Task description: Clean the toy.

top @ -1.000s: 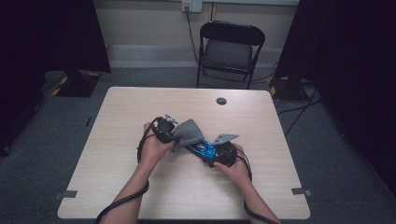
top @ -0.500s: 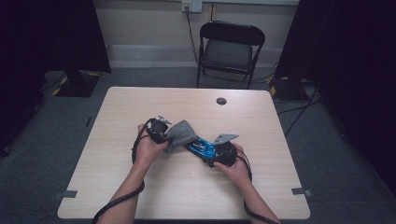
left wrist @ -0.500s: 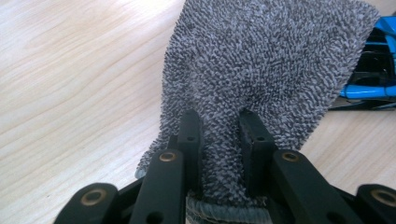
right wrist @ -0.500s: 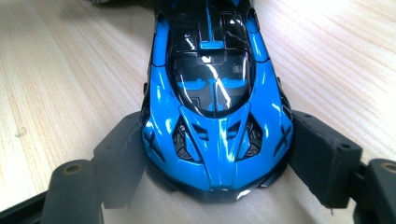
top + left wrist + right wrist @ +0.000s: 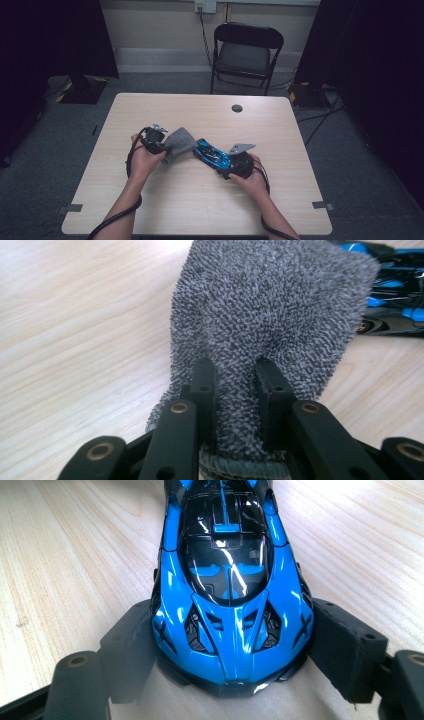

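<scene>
A: What does the left gripper (image 5: 235,385) have?

B: Its 2 black jaws are pinched tight on a grey terry cloth (image 5: 270,315), which drapes over the table (image 5: 200,200) toward the blue toy car (image 5: 212,153).

A: And the right gripper (image 5: 232,655)?

B: Its jaws stand wide, clamped on both sides of the car's end. The car sits mid-table, the cloth touching its far end.

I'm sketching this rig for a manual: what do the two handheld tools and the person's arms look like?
Both tools are black. The left tool has slim, flat jaws on linkage bars with brass-coloured pivot pins. The right tool has blocky, matte pads. In the high view, a grey three-cornered plate tops the right tool, and a black cable trails back along each forearm. The forearms are bare, no sleeves showing.
</scene>
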### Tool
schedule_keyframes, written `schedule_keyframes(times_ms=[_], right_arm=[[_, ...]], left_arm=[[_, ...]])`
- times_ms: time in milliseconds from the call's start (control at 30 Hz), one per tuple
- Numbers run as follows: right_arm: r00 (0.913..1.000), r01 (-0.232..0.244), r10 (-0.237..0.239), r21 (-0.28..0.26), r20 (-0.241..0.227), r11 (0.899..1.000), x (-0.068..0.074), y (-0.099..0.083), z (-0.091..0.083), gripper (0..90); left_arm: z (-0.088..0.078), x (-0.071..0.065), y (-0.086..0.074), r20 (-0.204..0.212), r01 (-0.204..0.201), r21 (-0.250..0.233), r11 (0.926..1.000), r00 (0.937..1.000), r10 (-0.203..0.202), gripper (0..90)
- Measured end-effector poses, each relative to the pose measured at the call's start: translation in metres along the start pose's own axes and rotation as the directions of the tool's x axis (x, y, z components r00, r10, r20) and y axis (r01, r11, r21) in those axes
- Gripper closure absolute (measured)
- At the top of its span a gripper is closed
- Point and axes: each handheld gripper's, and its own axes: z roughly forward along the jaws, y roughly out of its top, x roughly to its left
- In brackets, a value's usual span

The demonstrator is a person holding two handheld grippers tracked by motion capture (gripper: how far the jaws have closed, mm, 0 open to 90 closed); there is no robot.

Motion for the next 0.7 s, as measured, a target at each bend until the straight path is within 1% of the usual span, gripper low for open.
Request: schedule_keyframes(times_ms=[33,100,167,233,300,367,400,467,500,567,633,700], right_arm=[[1.0,-0.001,0.001,0.0,0.0,1.0,0.0,0.0,0.0,24.4],[1.0,0.0,0.0,-0.001,0.0,1.0,0.0,0.0,0.0,24.4],[1.0,0.001,-0.001,0.0,0.0,1.0,0.0,0.0,0.0,24.4],[1.0,0.0,0.0,0.0,0.0,1.0,0.0,0.0,0.0,24.4],[1.0,0.0,0.0,0.0,0.0,1.0,0.0,0.0,0.0,24.4],[1.0,0.001,-0.001,0.0,0.0,1.0,0.0,0.0,0.0,24.4],[1.0,0.0,0.0,0.0,0.0,1.0,0.0,0.0,0.0,24.4],[1.0,0.0,0.0,0.0,0.0,1.0,0.0,0.0,0.0,24.4],[1.0,0.0,0.0,0.0,0.0,1.0,0.0,0.0,0.0,24.4],[1.0,0.001,-0.001,0.0,0.0,1.0,0.0,0.0,0.0,24.4],[1.0,0.0,0.0,0.0,0.0,1.0,0.0,0.0,0.0,24.4],[1.0,0.0,0.0,0.0,0.0,1.0,0.0,0.0,0.0,24.4]], left_arm=[[-0.004,0.0,-0.001,0.003,0.005,-0.009,0.9999,1.0,-0.005,73.8],[-0.011,-0.002,0.0,0.016,-0.008,-0.02,0.9998,0.9998,0.008,73.8],[-0.016,-0.006,0.001,0.031,-0.019,-0.033,0.9993,0.9993,0.02,73.8],[-0.018,-0.01,0.002,0.037,-0.036,-0.035,0.9987,0.9986,0.037,73.8],[-0.02,-0.017,0.003,0.049,-0.044,-0.05,0.9978,0.9977,0.047,73.8],[-0.02,-0.025,0.005,0.067,-0.052,-0.064,0.9966,0.9962,0.056,73.8],[-0.02,-0.029,0.006,0.077,-0.058,-0.074,0.9955,0.9949,0.064,73.8],[-0.019,-0.037,0.008,0.104,-0.066,-0.08,0.9946,0.9918,0.074,73.8],[-0.017,-0.04,0.009,0.116,-0.063,-0.086,0.9944,0.9906,0.072,73.8],[-0.014,-0.049,0.01,0.127,-0.082,-0.082,0.9933,0.9877,0.092,73.8],[-0.012,-0.056,0.011,0.121,-0.111,-0.078,0.9908,0.9854,0.12,73.8],[-0.01,-0.065,0.012,0.134,-0.122,-0.078,0.9894,0.9821,0.132,73.8]])
